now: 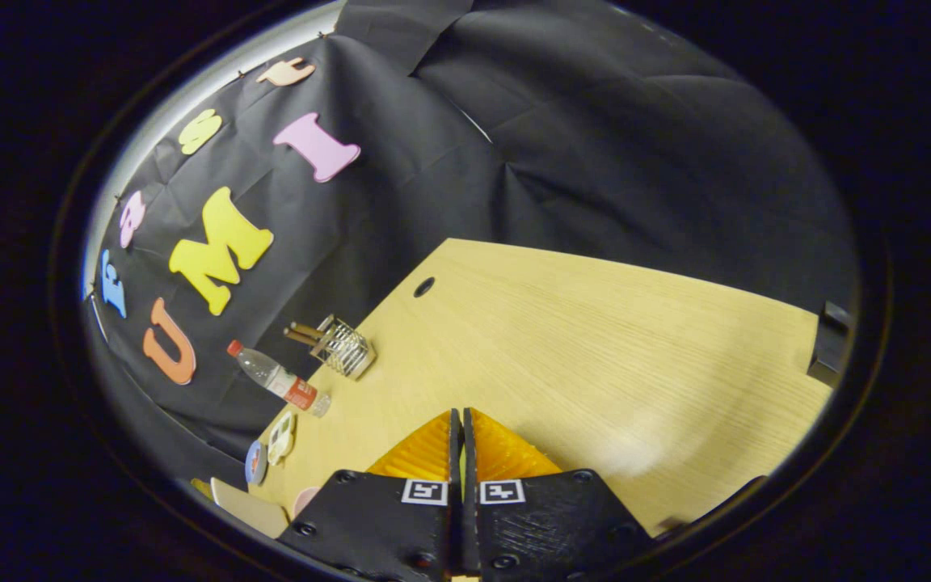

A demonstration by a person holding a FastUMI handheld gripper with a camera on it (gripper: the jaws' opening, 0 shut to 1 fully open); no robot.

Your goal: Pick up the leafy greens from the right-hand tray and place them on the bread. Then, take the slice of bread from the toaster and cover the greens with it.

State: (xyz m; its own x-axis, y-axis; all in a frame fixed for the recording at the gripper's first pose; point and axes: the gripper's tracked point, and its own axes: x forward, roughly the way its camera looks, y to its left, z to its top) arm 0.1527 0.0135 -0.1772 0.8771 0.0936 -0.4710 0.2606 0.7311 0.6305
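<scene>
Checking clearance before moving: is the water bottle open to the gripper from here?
Probably yes: bare table lies between the gripper, jaws shut, and the water bottle standing off to one side.

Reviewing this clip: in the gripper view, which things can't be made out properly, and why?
- Gripper: fingers closed together; whether a thin thing sits between them cannot be told.
- Items beside the water bottle at the table edge: too small and distorted to identify.
- Wire rack: its brown contents are too small to name.
- Dark object at the table's far corner: cut off by the edge.
</scene>
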